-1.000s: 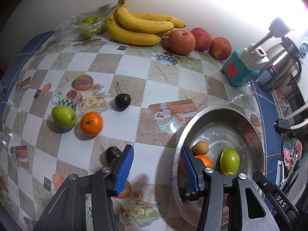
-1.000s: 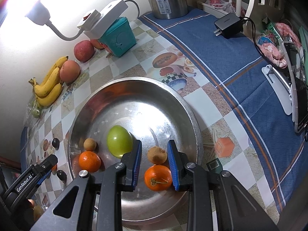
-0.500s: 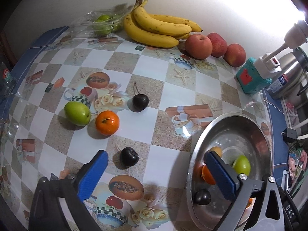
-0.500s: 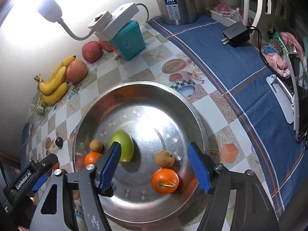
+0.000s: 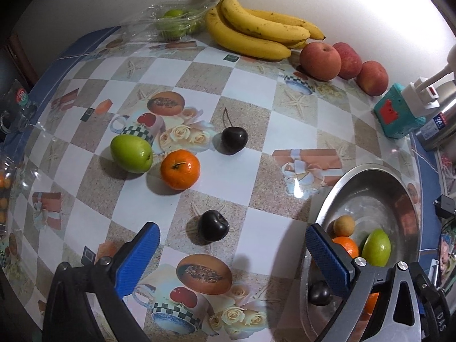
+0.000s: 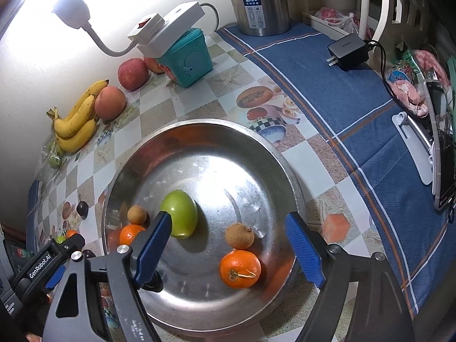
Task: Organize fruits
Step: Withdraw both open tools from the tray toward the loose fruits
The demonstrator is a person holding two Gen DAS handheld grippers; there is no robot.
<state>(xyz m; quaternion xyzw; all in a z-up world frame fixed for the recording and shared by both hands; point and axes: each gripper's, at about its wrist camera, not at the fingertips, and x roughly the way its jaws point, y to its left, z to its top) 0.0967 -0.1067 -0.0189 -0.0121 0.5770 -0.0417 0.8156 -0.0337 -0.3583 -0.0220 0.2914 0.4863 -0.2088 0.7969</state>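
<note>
My right fingers (image 6: 230, 245) have just been opening, wide above the tangerine (image 6: 240, 268) in the steel bowl (image 6: 285, 171); my left fingers (image 5: 230, 252) spread wide, empty, above the counter (image 5: 199, 74).

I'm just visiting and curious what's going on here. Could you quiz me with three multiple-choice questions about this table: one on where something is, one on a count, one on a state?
1. Where does the bunch of bananas lie?
A. in the metal bowl
B. by the wall
C. on the blue cloth

2. How many apples sit beside the bananas?
A. one
B. three
C. five

3. How is the right gripper?
A. open, holding nothing
B. clamped on an orange
C. clamped on a banana

Answers: 1 B, they rest against the wall; 2 B, three reddish apples in a row; 3 A, its jaws, just opened, stand apart over the metal bowl, touching nothing.
</note>
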